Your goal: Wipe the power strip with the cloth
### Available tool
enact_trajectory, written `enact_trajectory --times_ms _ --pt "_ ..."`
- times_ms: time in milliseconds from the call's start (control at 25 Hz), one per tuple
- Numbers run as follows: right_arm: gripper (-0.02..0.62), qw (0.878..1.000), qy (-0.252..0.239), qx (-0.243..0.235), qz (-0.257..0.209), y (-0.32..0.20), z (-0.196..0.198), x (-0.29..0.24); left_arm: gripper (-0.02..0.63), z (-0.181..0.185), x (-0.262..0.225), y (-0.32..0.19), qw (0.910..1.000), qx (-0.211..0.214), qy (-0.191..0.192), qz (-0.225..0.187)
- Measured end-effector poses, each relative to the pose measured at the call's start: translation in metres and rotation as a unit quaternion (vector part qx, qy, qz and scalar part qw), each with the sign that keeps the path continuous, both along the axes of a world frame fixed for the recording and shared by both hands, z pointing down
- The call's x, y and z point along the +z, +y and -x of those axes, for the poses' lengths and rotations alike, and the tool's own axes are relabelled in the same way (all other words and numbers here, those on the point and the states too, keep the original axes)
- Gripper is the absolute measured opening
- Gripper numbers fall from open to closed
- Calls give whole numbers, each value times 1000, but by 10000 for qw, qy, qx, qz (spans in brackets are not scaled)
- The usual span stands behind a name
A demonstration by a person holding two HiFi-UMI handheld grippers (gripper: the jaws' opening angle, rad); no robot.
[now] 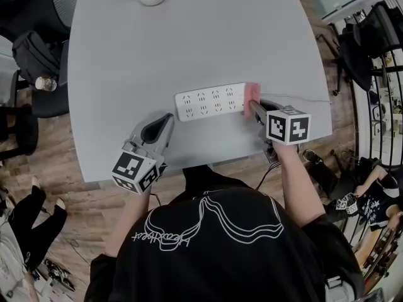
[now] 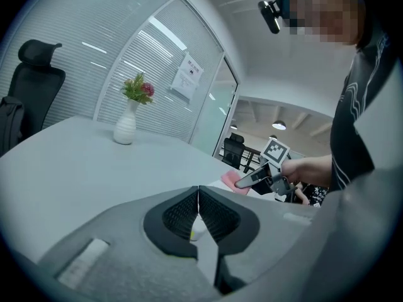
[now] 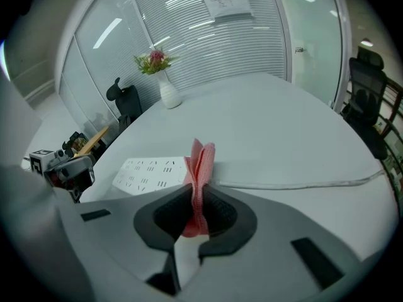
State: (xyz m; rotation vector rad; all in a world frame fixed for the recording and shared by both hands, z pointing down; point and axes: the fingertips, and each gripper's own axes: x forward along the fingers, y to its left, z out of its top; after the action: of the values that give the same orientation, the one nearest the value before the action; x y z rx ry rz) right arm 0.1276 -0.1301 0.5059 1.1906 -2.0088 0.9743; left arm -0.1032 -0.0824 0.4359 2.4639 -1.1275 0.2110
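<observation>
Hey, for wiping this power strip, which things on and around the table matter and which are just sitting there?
For the job: power strip; pink cloth; right gripper, jaws shut on the cloth.
Just there: vase of flowers; office chair; left gripper, jaws together, empty.

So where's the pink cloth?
In the head view, the cloth is pinched in the right gripper, at the right end of the power strip on the table.
</observation>
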Motion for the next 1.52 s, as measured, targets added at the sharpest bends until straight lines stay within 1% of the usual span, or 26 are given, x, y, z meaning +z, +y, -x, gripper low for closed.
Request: enact_trajectory --times_ms 120,280,360,480,560,680,760,920,1200,1320,1520 --pt "46 10000 -15 5 -17 0 0 0 14 2 2 3 10000 -38 7 33" --pt "44 9986 -466 232 17 1 9 -10 12 2 0 8 10000 -23 21 25" --pt "44 9978 -614 234 -39 0 18 -17 12 3 -1 9 10000 -26 19 24" --pt "44 9970 -756 51 -165 -3 37 -27 12 3 -2 10 10000 -66 24 27" --pt "43 9952 -958 -100 -198 -3 54 -35 12 4 -4 12 9999 -112 27 25" --pt "44 9901 -1357 -307 -166 -3 87 -41 12 14 -2 15 9997 -229 13 35" --pt "44 9877 -1485 -472 -112 -2 107 -41 12 23 0 15 9995 -317 3 46" --pt "44 9845 -1537 -840 -7 4 143 -37 12 36 -1 14 9991 -431 -15 45" --pt "44 9804 -1484 -1271 251 22 181 -22 12 41 -4 15 9984 -561 -18 36" --pt "44 9802 -1366 -1412 262 26 192 -15 12 43 -5 15 9984 -562 -37 26" --pt "44 9814 -1184 -1483 274 29 200 -6 12 50 -3 21 9979 -638 -67 57"
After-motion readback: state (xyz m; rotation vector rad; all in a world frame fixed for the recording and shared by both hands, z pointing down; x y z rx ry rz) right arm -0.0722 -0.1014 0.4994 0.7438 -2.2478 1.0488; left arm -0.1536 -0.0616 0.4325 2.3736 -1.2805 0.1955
